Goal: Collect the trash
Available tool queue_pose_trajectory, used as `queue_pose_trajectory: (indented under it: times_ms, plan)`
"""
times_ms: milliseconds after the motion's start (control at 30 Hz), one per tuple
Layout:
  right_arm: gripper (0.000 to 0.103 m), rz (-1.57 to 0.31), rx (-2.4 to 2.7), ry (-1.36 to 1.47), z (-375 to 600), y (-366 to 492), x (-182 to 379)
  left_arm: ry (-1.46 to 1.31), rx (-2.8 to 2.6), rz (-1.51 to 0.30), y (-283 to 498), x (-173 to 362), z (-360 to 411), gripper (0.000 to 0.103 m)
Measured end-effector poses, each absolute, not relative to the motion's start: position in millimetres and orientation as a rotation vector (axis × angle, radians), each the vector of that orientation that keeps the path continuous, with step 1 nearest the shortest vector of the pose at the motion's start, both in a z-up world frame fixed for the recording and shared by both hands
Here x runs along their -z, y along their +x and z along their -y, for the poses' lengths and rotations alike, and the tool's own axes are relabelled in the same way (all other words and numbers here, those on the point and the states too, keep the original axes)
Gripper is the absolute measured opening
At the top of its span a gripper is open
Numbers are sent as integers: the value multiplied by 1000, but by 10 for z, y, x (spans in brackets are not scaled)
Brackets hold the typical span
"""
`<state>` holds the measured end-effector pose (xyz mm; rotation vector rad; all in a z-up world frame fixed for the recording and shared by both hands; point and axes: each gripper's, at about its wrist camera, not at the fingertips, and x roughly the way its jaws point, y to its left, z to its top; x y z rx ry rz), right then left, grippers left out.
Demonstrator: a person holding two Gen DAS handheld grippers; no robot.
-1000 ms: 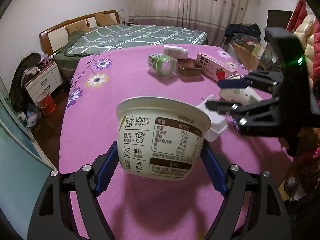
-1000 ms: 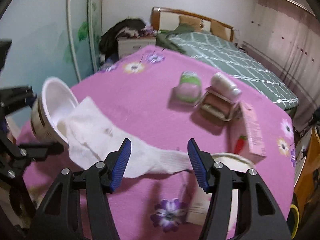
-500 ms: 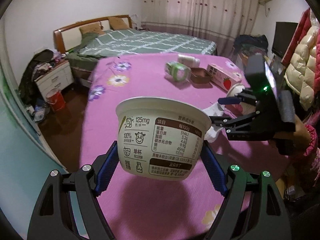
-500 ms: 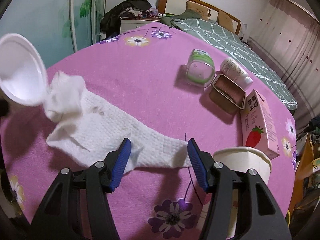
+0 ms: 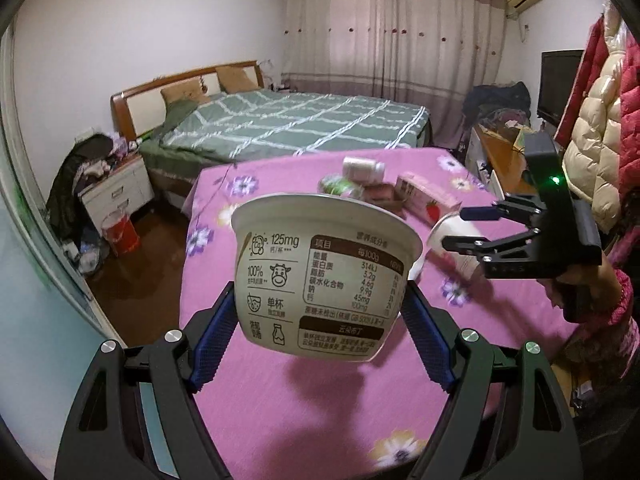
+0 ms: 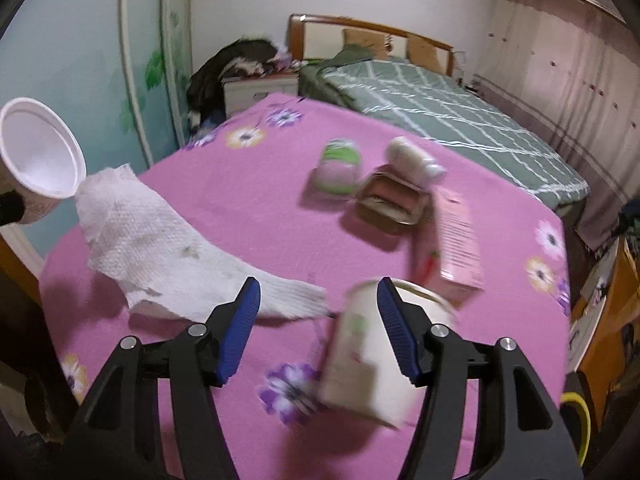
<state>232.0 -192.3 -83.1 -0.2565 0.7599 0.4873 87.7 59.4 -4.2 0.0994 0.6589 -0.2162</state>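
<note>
**Yogurt cup lifted, paper towel and second cup still to collect**

The yogurt cup [image 5: 326,276] sits clamped between the blue pads of the left tongs [image 5: 320,336], raised clear of the pink flowered bench [image 5: 304,408] with its open mouth tipped away. Its label reads "125mg", "100%" beside a cow's head, a nutrition table with "314kJ" and "3.2g", and a brown band of Chinese characters too small to read with certainty. Ahead and to the right of these tongs, the right tongs [image 5: 460,229] reach toward a white paper cup [image 5: 440,240] lying on the bench. Beyond that lie a pink strawberry carton [image 5: 428,199], a green-lidded jar [image 5: 338,186] and a white bottle [image 5: 362,167].

From the right wrist, the right tongs [image 6: 318,324] stand apart with nothing pressed between the pads. The blurred paper cup [image 6: 368,360] lies just under the right pad; whether the pad touches it I cannot tell. The crumpled paper towel [image 6: 168,248] trails from just ahead of the left pad toward the held yogurt cup [image 6: 40,160] at far left. Print on the carton [image 6: 456,240] is unreadable.

One piece appears gathered; the step in hand looks like choosing the next. That calls for centring the right tongs on the towel's near end or the cup, then closing.
</note>
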Motion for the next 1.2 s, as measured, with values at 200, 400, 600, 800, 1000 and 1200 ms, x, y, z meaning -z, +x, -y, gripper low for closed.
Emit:
queue_pose_trajectory:
  times_ms: [200, 400, 600, 800, 1000, 1200]
  plan:
    - [58, -734, -414, -180, 2486, 2243, 746, 141, 292, -623, 1032, -323, -178, 79]
    - [58, -692, -438, -55, 2984, 2023, 608, 167, 398, -608, 1374, -557, 383, 79]
    - [58, -706, -527, -13, 2818, 1945, 784, 175, 434, -652, 1622, -407, 743, 79]
    - [58, -768, -576, -17, 2470, 1921, 1082, 151, 383, -720, 1756, 30, 501, 79]
    - [56, -707, -662, -130, 1889, 1796, 1015, 95, 324, -744, 1579, 388, -143, 79]
    - [42, -724, -678, -225, 1443, 1847, 1100, 49, 273, -763, 1473, 661, -634, 79]
